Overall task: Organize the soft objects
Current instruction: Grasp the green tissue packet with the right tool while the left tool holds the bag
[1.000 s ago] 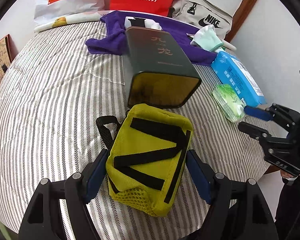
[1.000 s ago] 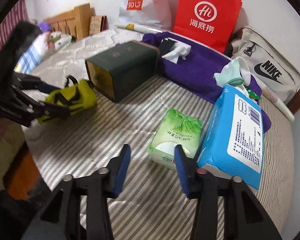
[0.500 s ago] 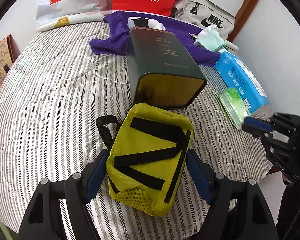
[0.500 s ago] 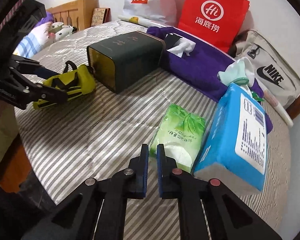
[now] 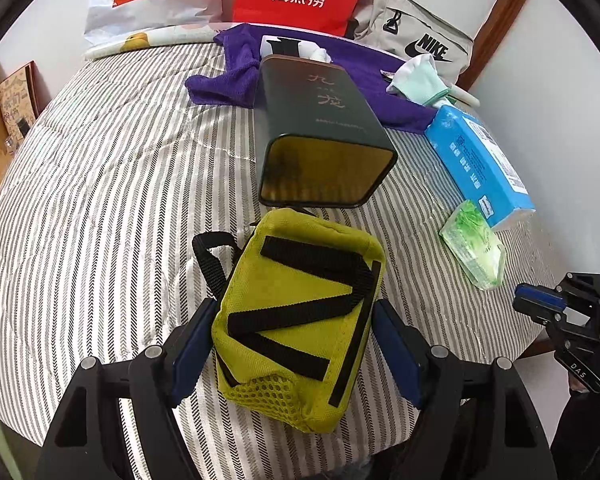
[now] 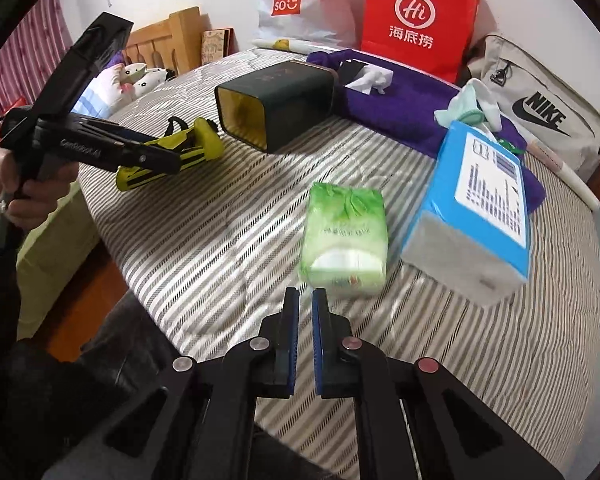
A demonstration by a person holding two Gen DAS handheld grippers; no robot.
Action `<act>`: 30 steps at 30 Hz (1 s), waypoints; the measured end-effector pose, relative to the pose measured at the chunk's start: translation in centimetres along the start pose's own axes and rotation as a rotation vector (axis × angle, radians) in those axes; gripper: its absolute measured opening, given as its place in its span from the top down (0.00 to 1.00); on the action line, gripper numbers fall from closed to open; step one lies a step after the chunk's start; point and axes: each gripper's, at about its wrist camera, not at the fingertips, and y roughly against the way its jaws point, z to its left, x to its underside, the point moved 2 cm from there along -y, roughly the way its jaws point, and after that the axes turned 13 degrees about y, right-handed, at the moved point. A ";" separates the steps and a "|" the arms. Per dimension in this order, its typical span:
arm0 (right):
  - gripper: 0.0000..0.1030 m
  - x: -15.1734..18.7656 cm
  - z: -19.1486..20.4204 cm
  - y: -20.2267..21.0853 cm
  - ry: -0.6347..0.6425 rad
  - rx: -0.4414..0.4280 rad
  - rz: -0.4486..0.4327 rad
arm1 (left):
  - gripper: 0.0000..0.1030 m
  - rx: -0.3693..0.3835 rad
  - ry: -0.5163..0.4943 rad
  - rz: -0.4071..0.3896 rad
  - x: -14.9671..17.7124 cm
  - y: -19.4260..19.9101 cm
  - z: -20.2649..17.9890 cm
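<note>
Our left claw (image 5: 292, 344) pinches the soft yellow-green fabric pouch with black straps (image 5: 300, 320) by its sides, before the dark green tin box (image 5: 324, 152). It looks light and squashy. Our right claw (image 6: 306, 308), shut and empty, hovers over the striped bed (image 6: 220, 240).

**Cloth, film, tin and paper**

The yellow pouch (image 5: 300, 312) is matt woven cloth with black webbing straps and a mesh pocket. The bed cover (image 5: 112, 200) is quilted striped fabric. The dark green tin (image 5: 320, 120) looks smooth and semi-glossy, gold inside. The green tissue pack (image 6: 344, 236) and blue tissue pack (image 6: 480, 208) wear shiny plastic film. The purple towel (image 6: 400, 108) is fuzzy; the red bag (image 6: 416, 20) is smooth paper.
</note>
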 end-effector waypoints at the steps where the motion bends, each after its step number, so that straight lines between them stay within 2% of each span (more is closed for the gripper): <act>1: 0.84 0.1 -0.1 0.1 0.001 0.005 -0.004 | 0.26 0.000 0.000 0.000 0.0 0.0 0.0; 2: 0.76 0.1 -0.2 0.2 -0.005 0.013 -0.013 | 0.26 0.001 -0.001 0.001 0.0 0.0 0.0; 3: 0.55 0.1 -0.4 0.2 -0.013 0.016 -0.023 | 0.26 0.002 -0.002 0.001 0.0 0.0 -0.1; 4: 0.39 0.1 -0.7 0.2 -0.019 0.018 -0.031 | 0.26 0.003 -0.002 0.002 -0.1 0.0 -0.1; 5: 0.37 -0.1 -1.0 0.2 -0.035 0.031 -0.052 | 0.26 0.004 -0.003 0.004 -0.1 -0.1 -0.2; 8: 0.36 -0.4 -1.7 -0.6 -0.058 0.032 -0.069 | 0.26 0.005 -0.009 0.009 -0.3 -0.2 -0.3; 20: 0.36 -1.3 -2.8 -5.3 -0.183 0.042 -0.019 | 0.26 0.006 -0.004 0.019 -1.0 -0.9 -0.3; 21: 0.37 -1.3 -2.8 -5.5 -0.191 0.040 -0.016 | 0.26 0.007 -0.003 0.018 -1.0 -0.9 -0.3; 24: 0.48 -1.2 -2.5 -5.3 -0.178 0.053 -0.028 | 0.26 0.008 -0.002 0.014 -0.9 -0.9 -0.3; 30: 0.49 -0.2 -1.6 -4.3 -0.144 0.024 -0.029 | 0.26 0.011 0.001 -0.001 -0.7 -0.2 -0.4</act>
